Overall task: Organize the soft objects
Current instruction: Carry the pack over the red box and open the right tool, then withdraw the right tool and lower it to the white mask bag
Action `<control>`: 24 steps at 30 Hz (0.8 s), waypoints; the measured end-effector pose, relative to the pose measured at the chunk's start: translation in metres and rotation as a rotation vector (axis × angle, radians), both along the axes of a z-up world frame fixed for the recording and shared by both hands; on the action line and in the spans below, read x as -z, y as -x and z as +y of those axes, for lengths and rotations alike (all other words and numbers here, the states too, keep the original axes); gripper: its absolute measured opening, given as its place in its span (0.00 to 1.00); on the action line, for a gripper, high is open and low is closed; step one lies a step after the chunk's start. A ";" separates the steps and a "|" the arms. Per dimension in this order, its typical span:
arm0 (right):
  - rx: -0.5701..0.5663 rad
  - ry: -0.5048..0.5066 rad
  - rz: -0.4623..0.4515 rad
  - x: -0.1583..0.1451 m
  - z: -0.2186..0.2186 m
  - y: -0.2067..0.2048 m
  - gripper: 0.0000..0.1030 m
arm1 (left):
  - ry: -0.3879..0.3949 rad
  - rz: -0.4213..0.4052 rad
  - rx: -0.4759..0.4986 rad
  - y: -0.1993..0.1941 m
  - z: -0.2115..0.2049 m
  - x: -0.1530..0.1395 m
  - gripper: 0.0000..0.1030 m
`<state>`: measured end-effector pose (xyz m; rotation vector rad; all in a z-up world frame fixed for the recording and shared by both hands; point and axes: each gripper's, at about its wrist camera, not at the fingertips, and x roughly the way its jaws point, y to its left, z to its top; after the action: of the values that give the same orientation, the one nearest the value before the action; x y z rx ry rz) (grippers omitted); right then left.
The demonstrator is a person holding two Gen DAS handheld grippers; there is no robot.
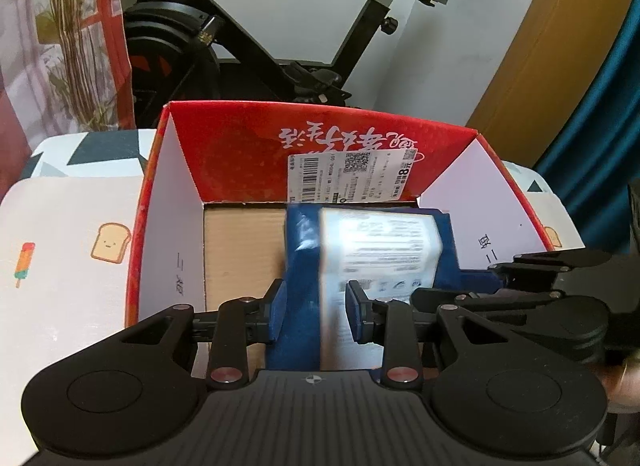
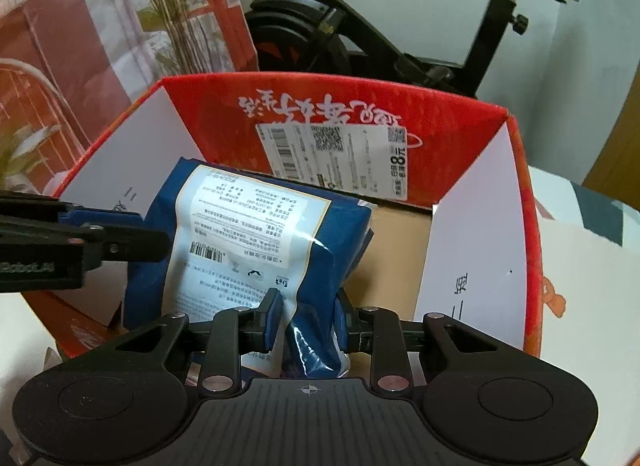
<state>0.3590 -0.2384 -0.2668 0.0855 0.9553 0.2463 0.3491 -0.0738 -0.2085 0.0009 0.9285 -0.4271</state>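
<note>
The soft blue plastic pack with a white printed label (image 2: 248, 250) hangs inside the open red cardboard box with white inner walls (image 2: 472, 266), above its brown floor, likely so it can be laid flat there. The right gripper (image 2: 306, 316) is pinched narrowly on the pack's near crumpled end, and the left gripper (image 1: 316, 312) is clamped just as narrowly on its other side; two holds probably keep the floppy pack from sagging. The box stands on a white cloth printed with cartoon toast (image 1: 72, 250), with a black exercise bike (image 1: 248, 37) behind.
</note>
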 end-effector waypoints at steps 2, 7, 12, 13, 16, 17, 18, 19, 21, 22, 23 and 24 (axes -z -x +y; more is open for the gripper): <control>0.032 0.038 -0.001 0.000 0.001 -0.001 0.32 | -0.036 -0.018 -0.007 0.002 -0.002 -0.002 0.36; 0.056 0.080 -0.071 -0.011 -0.001 0.013 0.44 | -0.036 -0.063 -0.009 0.014 0.002 -0.015 0.38; 0.085 0.085 -0.152 -0.033 -0.004 0.037 0.58 | -0.030 -0.136 -0.021 0.040 0.011 -0.031 0.59; 0.085 0.090 -0.169 -0.037 -0.004 0.044 0.64 | -0.032 -0.148 -0.026 0.046 0.013 -0.033 0.64; 0.088 0.108 -0.215 -0.049 0.000 0.063 0.79 | -0.041 -0.183 -0.040 0.065 0.018 -0.040 0.73; 0.091 0.112 -0.226 -0.052 0.001 0.069 0.84 | -0.047 -0.193 -0.045 0.069 0.019 -0.042 0.78; 0.096 0.114 -0.235 -0.056 0.001 0.075 0.87 | -0.053 -0.204 -0.052 0.075 0.021 -0.044 0.81; 0.103 0.110 -0.245 -0.059 0.002 0.081 0.93 | -0.059 -0.215 -0.062 0.081 0.024 -0.046 0.88; 0.117 0.101 -0.262 -0.064 0.003 0.093 1.00 | -0.074 -0.236 -0.094 0.094 0.030 -0.049 0.95; 0.124 0.097 -0.271 -0.067 0.004 0.099 1.00 | -0.085 -0.247 -0.109 0.099 0.033 -0.050 0.96; 0.134 0.097 -0.279 -0.068 0.004 0.104 1.00 | -0.092 -0.254 -0.120 0.102 0.035 -0.052 0.98; 0.151 0.102 -0.289 -0.070 0.005 0.111 1.00 | -0.100 -0.260 -0.132 0.107 0.038 -0.052 0.98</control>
<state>0.2482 -0.2338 -0.1968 0.0264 0.6683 0.0671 0.2418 -0.0355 -0.1563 0.0837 0.6877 -0.2504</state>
